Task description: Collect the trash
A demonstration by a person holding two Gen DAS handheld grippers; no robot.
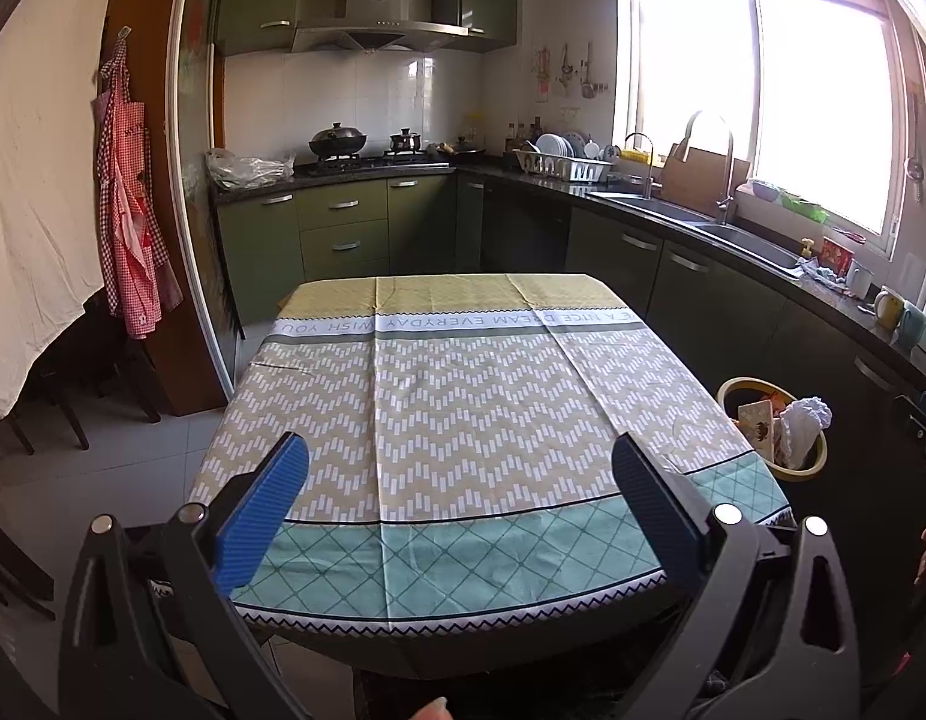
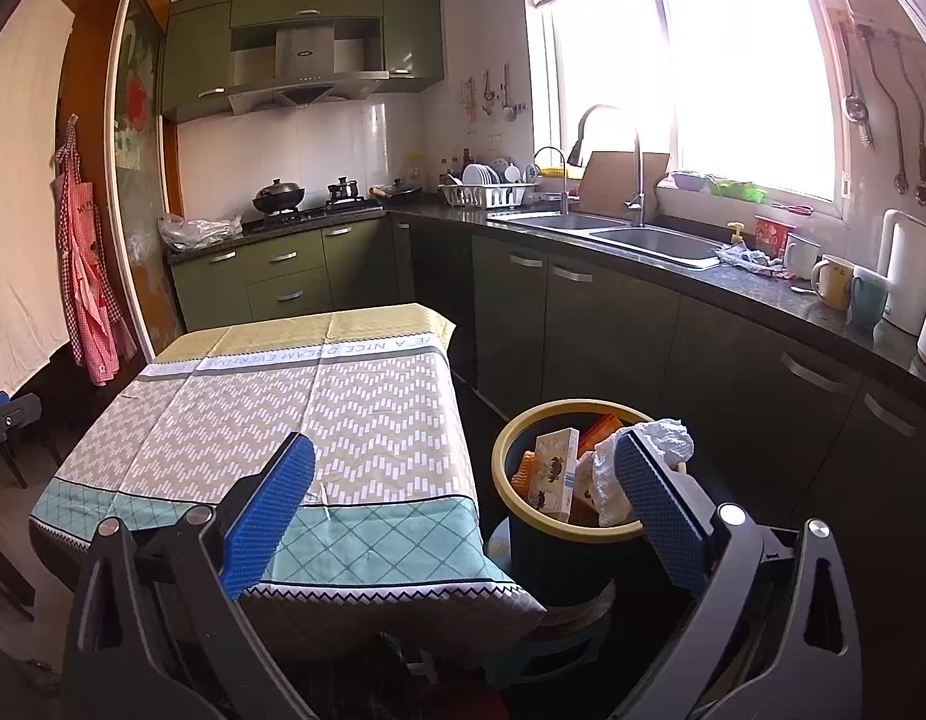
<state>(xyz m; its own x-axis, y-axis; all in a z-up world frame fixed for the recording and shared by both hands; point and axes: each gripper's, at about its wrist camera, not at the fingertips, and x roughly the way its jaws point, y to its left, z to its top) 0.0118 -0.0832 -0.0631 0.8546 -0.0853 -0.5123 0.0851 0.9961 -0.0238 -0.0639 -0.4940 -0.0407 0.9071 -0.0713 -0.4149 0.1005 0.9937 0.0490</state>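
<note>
Blue-padded fingers of the left gripper (image 1: 460,462) stand wide apart and hold nothing, hovering over the near edge of the table's patterned tablecloth (image 1: 463,396) — chevron field, teal diamond border, a band of printed lettering toward the far end. Right gripper (image 2: 463,468), likewise spread wide and empty, spans the cloth's near right corner and the bin beside it. Trash bin (image 2: 559,516): dark body, yellow rim, standing just beside the table's right side; in the left wrist view it appears past the table's right edge (image 1: 817,468). Inside the bin: a white illustrated carton (image 2: 552,474), an orange package (image 2: 601,429), and crumpled white paper towel (image 2: 667,438) resting against the rim. Background — green cabinets, a wok (image 2: 278,195) on the stove, dish rack (image 2: 487,195), double sink (image 2: 643,240), mugs (image 2: 835,279) on the dark counter, a red checked apron (image 1: 130,222) hanging on the left wall.
</note>
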